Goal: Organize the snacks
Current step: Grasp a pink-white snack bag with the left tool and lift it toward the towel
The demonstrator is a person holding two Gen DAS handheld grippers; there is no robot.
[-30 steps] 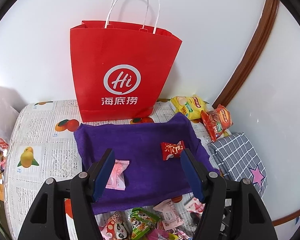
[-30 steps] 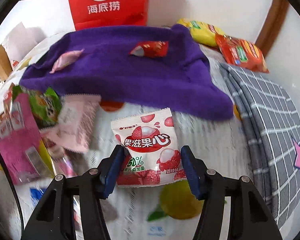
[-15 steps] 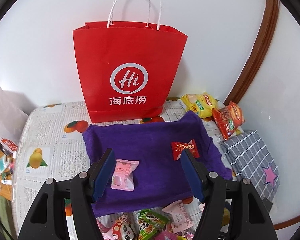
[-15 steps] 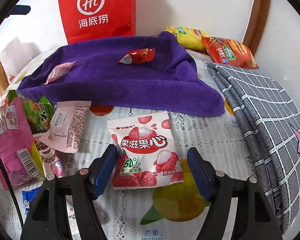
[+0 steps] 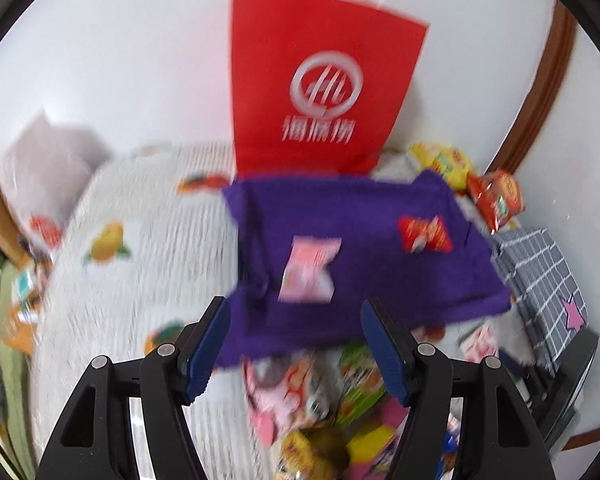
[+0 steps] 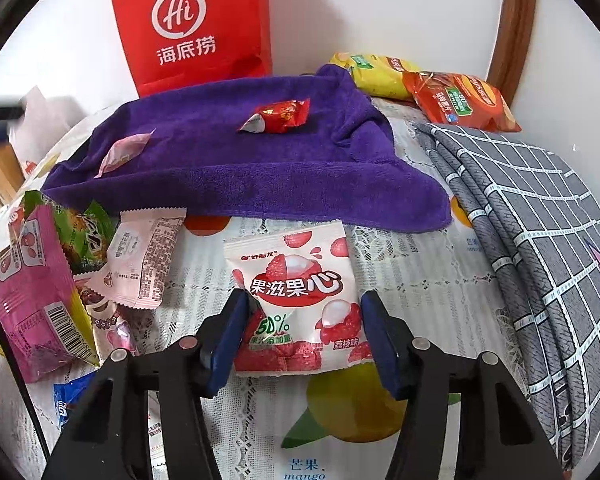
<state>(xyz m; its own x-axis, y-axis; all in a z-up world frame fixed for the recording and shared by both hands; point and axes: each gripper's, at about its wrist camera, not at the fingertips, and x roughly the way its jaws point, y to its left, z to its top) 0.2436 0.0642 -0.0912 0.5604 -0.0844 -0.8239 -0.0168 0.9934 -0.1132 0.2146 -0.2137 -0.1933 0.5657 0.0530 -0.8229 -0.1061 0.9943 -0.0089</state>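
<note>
A white and red lychee gummy packet [image 6: 296, 292] lies flat on the fruit-print tablecloth [image 6: 400, 280]. My right gripper [image 6: 306, 304] straddles its lower half; the jaws are closing and both pads touch its side edges. Beyond it lies a purple towel [image 6: 220, 168] carrying a pink candy packet [image 6: 120, 154] and a red candy packet [image 6: 278, 116]. In the blurred left wrist view my left gripper [image 5: 295, 306] hangs open and empty over the near edge of the purple towel [image 5: 360, 208], just short of the pink candy packet [image 5: 310, 270]. The red candy packet [image 5: 424, 234] lies further right.
A red paper bag [image 6: 192, 20] stands against the wall behind the towel. Yellow [image 6: 376, 72] and orange chip bags [image 6: 456, 100] lie at the back right. A grey checked cloth [image 6: 540, 240] covers the right side. Several loose snack packets [image 6: 40, 280] are heaped at the left.
The left gripper has swung down and left, blurring its view, still open. The right gripper's jaws widened half a second ago and have now closed in onto the lychee packet.
</note>
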